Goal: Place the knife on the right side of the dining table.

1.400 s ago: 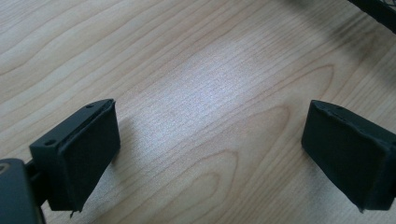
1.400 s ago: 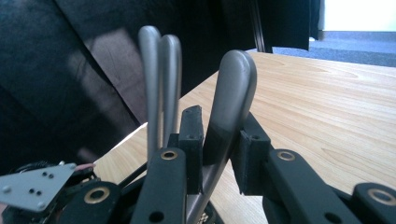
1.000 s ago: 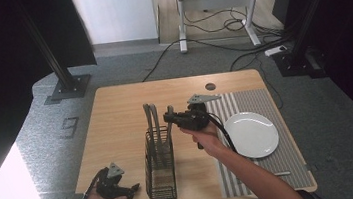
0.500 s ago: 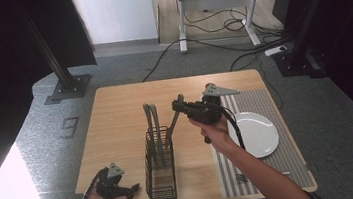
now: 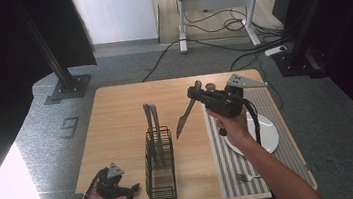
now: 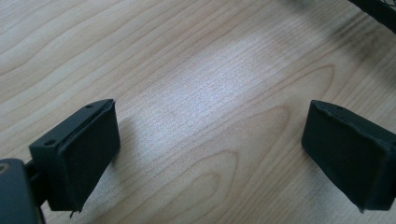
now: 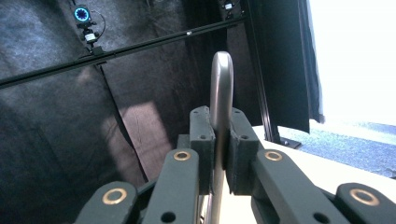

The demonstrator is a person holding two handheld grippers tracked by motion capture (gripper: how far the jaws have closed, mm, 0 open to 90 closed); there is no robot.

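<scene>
Here the table knife hangs in the air above the wooden table, pinched by its handle between the jaws of the right gripper. Its blade slants down toward seven o'clock, with the tip just beside the upper right corner of the black wire cutlery basket. In the right gripper view the rounded end of the knife handle rises above the two pads, which press on it from both sides. Two other utensils stand upright in the basket. At four o'clock from the knife, a white plate lies on a striped placemat, and a fork lies near the mat's lower edge. At the table's seven o'clock corner the left gripper rests low on the wood, its jaws spread wide with nothing between them.
</scene>
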